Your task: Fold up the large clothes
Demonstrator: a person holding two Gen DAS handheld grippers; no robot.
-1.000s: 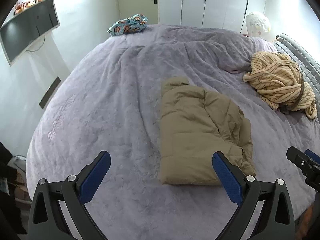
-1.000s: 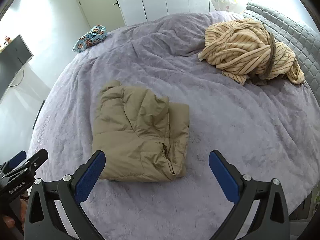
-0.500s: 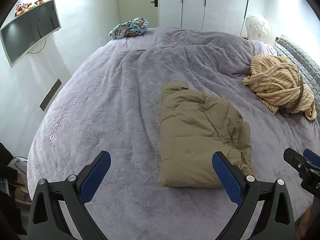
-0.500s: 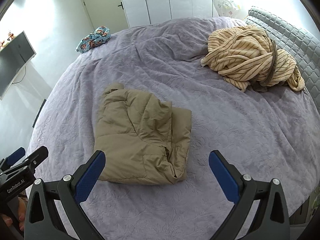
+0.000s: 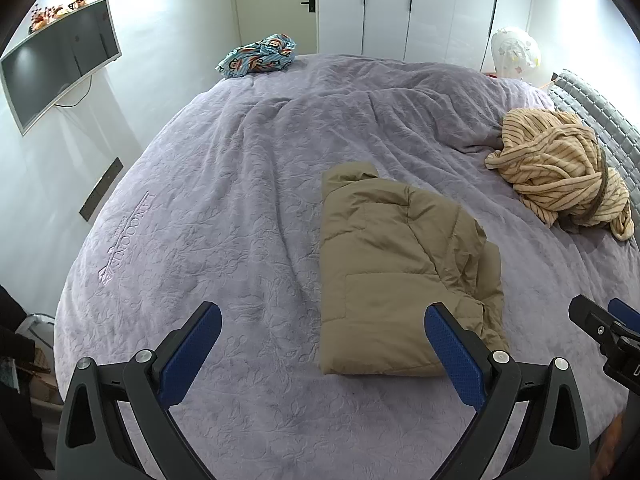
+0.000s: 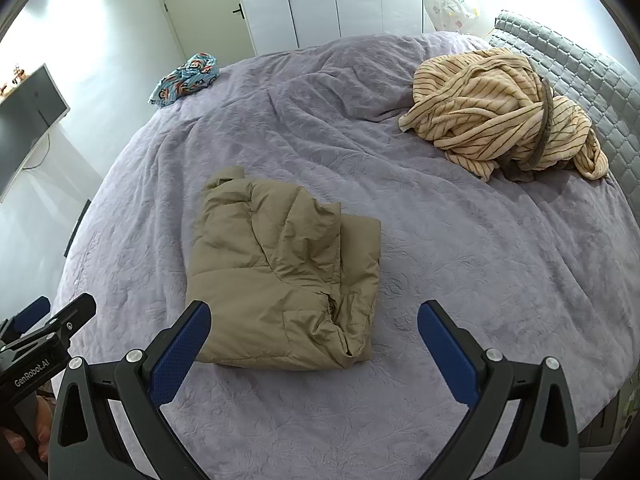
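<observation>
On the purple bedspread [image 5: 208, 200] | khaki puffer jacket [image 6: 280, 272] folded, 12 o'clock | left gripper [image 5: 320, 356], right gripper [image 6: 314, 354] spread, empty | likely light, slippery, springy; pinch hem corners.

jacket [image 5: 404, 280] on bed [image 5: 224, 216], robe [image 5: 560, 172] right

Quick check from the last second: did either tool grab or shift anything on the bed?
No. Both views pulled back and up slightly, so the bed sits a little lower in frame. The left tool and right tool stayed open and empty. The folded khaki puffer jacket, striped robe and patterned garment kept their places.
</observation>
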